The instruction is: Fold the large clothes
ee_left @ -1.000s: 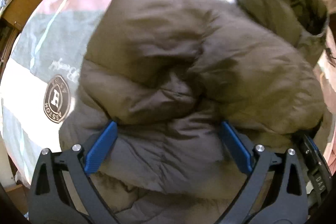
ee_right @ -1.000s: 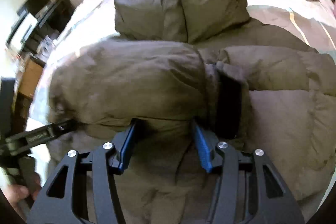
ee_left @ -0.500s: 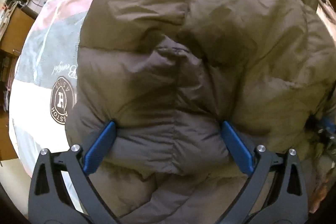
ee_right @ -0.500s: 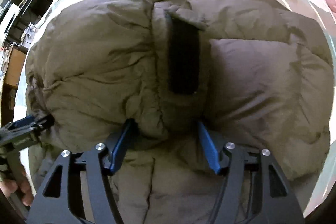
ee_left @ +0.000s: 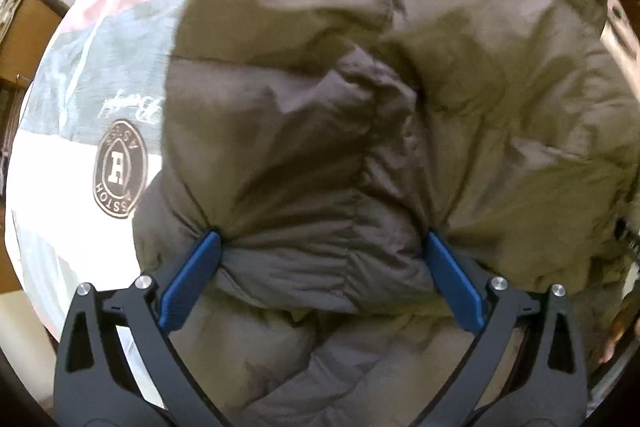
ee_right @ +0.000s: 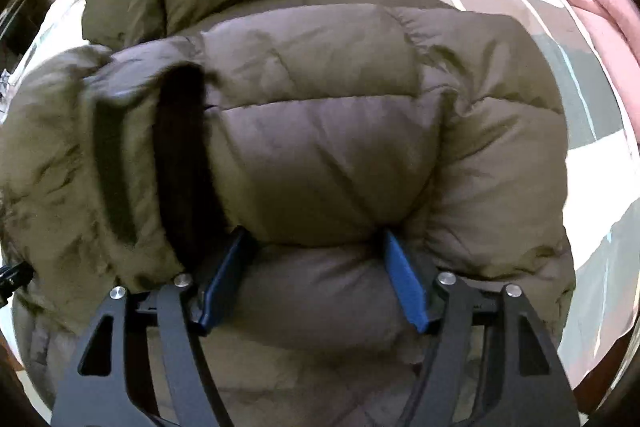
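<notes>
Our left gripper [ee_left: 320, 241] is spread wide, with a fat roll of the jacket [ee_left: 460, 87] bunched between its blue pads [ee_left: 192, 279] – both pads dig in, so it's gripping. Our right gripper [ee_right: 314, 241] has just been opening, jacket sleeve [ee_right: 320, 163] still between the pads, touching them – jacket's lying on the bedspread [ee_left: 80, 75].

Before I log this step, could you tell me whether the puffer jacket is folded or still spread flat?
Partly folded: the jacket lies doubled over itself on the bedspread, a cuff crossing its front.
</notes>
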`<action>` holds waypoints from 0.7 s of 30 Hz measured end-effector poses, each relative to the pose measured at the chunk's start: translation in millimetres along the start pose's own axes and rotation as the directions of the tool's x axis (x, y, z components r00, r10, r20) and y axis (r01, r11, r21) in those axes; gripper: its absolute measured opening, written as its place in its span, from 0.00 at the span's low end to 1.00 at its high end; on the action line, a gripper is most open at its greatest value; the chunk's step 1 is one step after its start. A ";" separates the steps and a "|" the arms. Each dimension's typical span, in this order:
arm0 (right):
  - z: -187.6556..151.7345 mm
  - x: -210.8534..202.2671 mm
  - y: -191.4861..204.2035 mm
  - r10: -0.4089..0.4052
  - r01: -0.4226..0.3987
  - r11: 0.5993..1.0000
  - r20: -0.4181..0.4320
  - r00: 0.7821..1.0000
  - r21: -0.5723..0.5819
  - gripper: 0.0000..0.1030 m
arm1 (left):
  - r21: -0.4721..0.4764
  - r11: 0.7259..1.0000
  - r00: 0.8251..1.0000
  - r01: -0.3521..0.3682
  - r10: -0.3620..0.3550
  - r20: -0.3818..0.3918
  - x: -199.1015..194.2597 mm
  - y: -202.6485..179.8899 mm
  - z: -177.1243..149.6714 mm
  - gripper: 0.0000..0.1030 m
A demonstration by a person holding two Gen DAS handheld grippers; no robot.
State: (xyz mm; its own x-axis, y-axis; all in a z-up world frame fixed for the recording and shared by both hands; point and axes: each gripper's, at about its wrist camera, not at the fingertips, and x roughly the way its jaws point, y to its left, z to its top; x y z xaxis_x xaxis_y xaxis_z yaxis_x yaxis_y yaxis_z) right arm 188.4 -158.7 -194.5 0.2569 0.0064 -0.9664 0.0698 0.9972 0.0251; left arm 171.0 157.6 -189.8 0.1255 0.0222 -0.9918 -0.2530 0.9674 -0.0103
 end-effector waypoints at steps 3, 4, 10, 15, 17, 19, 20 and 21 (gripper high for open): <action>-1.4 -26.6 -9.9 0.012 -0.015 0.999 0.078 0.997 0.044 0.68 | -0.011 1.000 0.999 0.028 -0.028 0.046 -16.6 2.7 1.5 0.98; 1.5 -33.7 -13.4 -0.011 0.006 0.999 0.100 0.995 0.049 0.68 | -0.009 1.000 0.998 0.025 -0.025 0.053 -20.0 2.0 1.1 0.98; 0.6 -17.5 -60.6 -0.122 0.116 0.984 0.033 0.992 0.137 0.68 | -0.023 1.000 0.999 0.012 -0.013 -0.048 7.8 14.5 -5.1 0.98; -6.2 1.7 -68.1 -0.124 0.126 0.985 -0.028 0.992 0.116 0.75 | -0.039 0.999 0.998 -0.003 0.000 -0.058 9.2 16.0 -2.2 0.98; -7.3 -12.1 -71.2 -0.087 0.086 0.987 0.000 0.996 0.135 0.75 | -0.035 0.999 1.000 0.002 -0.002 -0.022 -6.3 9.2 -3.6 0.98; -10.5 -30.6 -67.9 -0.056 0.051 0.991 0.038 0.998 0.122 0.75 | -0.003 1.000 1.000 -0.004 0.004 0.017 -20.3 3.7 -5.1 0.98; -12.7 -38.6 -65.3 -0.054 0.049 0.994 0.050 0.997 0.097 0.75 | 0.018 1.000 0.999 -0.014 0.014 0.036 -26.6 2.1 -6.7 0.98; -14.2 -41.8 -63.0 -0.057 0.053 0.996 0.054 0.997 0.071 0.75 | 0.031 0.999 0.999 -0.019 0.018 0.041 -29.3 3.8 -6.7 0.98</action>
State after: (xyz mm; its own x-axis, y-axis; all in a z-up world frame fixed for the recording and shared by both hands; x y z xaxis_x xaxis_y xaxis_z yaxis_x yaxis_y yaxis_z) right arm 159.5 -220.7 -159.4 0.3041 -0.0546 -0.9511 0.1518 0.9884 -0.0081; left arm 159.9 158.9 -161.6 0.1606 0.0496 -0.9858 -0.2252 0.9742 0.0123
